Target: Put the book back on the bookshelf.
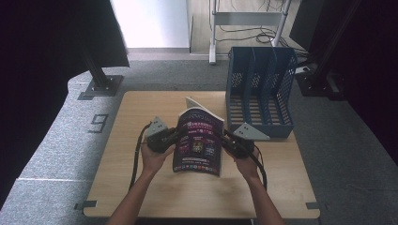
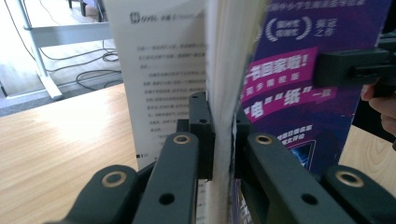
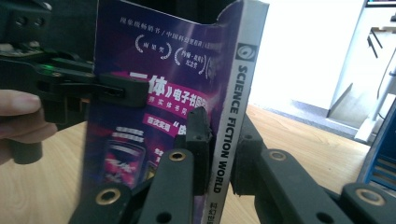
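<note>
High view: purple-covered magazine (image 1: 199,143) held up off the wooden bench (image 1: 126,154), near its middle, tilted with the cover facing the person. Left claw (image 1: 172,135) clamped on the magazine's left edge, right claw (image 1: 224,137) clamped on its right edge, each carried in a hand coming in from the bottom. Blue mesh file rack (image 1: 259,91) standing at the bench's far right corner, just beyond the right claw, its slots open toward the person. Black curtains to both sides, grey carpet around the bench.

Left gripper view: left claw (image 2: 219,135) pinching the magazine (image 2: 280,74) at its open page edge, one jaw on the white printed page, the other on the purple cover, pages squeezed thin between them. Right claw (image 2: 355,67) seen farther off, gripping the far edge of the cover, with fingers (image 2: 380,105) behind it. Bench (image 2: 60,135) below and to the left.

Right gripper view: right claw (image 3: 222,144) pressed onto the spine side of the magazine (image 3: 154,93), the spine lettered "SCIENCE FICTION WORLD" running between the jaws. Left claw (image 3: 135,93) at the far edge of the cover, with fingers (image 3: 21,109) beside it. Corner of the file rack (image 3: 380,154) at the right edge.
</note>
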A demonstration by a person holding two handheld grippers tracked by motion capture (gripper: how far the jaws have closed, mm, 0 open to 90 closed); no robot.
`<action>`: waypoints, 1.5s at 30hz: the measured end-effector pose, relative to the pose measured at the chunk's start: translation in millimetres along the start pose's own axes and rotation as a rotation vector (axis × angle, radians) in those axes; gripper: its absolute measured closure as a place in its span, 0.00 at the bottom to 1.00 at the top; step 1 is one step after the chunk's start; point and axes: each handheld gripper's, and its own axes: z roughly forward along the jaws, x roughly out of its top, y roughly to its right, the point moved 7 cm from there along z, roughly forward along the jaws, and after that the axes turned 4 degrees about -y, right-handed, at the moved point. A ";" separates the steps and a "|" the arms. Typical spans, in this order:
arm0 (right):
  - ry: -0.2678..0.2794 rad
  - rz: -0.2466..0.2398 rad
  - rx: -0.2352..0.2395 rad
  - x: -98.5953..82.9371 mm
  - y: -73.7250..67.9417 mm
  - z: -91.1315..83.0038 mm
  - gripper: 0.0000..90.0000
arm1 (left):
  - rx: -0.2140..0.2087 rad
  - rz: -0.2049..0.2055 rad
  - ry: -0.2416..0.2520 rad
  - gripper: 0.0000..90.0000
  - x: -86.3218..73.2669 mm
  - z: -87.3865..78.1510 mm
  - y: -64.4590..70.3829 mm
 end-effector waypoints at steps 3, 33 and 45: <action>0.012 0.002 0.018 -0.5 -2.5 -3.7 0.89 | -0.011 -0.001 0.007 0.94 -1.1 -3.3 1.1; 0.046 -0.043 0.020 -0.1 -8.0 -14.1 0.90 | -0.015 0.029 0.030 0.91 -0.4 -12.4 8.7; 0.061 -0.042 0.055 -5.5 -13.0 -24.6 0.90 | 0.014 -0.035 0.013 0.55 -5.6 -16.4 -6.7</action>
